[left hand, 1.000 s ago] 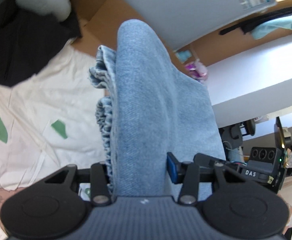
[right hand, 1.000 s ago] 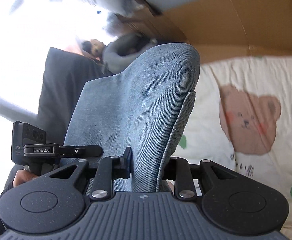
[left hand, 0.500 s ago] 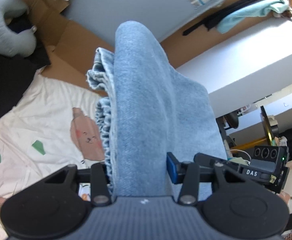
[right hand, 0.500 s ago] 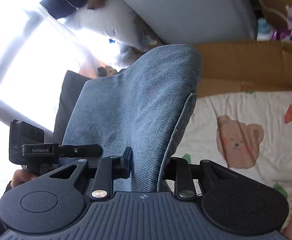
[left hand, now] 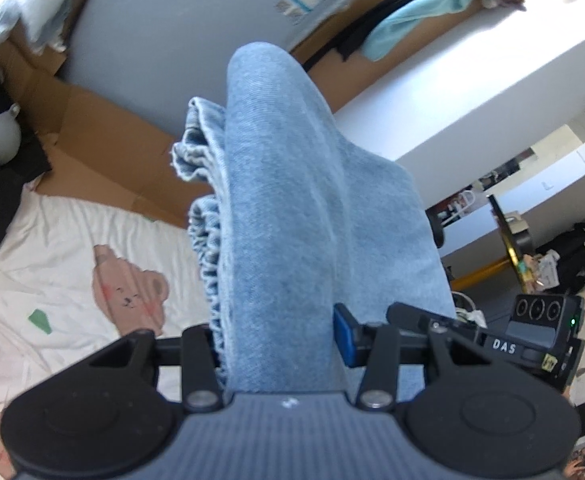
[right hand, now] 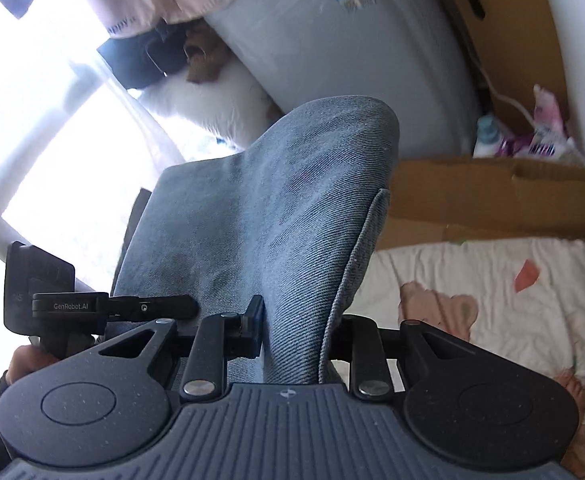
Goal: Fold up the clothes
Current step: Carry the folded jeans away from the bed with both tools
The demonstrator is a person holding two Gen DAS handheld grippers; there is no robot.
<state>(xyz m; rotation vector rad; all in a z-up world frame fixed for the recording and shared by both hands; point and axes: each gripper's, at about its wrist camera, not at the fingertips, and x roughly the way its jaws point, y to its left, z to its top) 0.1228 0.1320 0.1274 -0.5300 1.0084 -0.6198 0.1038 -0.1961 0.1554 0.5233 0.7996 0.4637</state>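
Note:
A light blue denim garment (left hand: 292,208) bulges up between the jaws of my left gripper (left hand: 280,340), which is shut on it; a frayed hem hangs off its left side. In the right wrist view the same denim garment (right hand: 284,208) fills the middle, and my right gripper (right hand: 296,340) is shut on a thick fold of it. The cloth hides both sets of fingertips. Each wrist view shows the other gripper at its edge, the right gripper (left hand: 540,344) in one and the left gripper (right hand: 72,304) in the other, with the denim stretched between them above a white bear-print sheet (left hand: 72,264).
Brown cardboard (left hand: 92,132) and a grey mattress-like slab (left hand: 180,32) stand behind the bear-print sheet (right hand: 492,280). A white counter (left hand: 472,92) carries a teal cloth. A bright window (right hand: 32,140), pillows and a dark garment lie at the left. Bottles (right hand: 492,136) stand by the cardboard.
Both grippers have risen with the denim still clamped; the sheet has dropped lower in each view and more of the wall, counter and window shows. The grips are unchanged.

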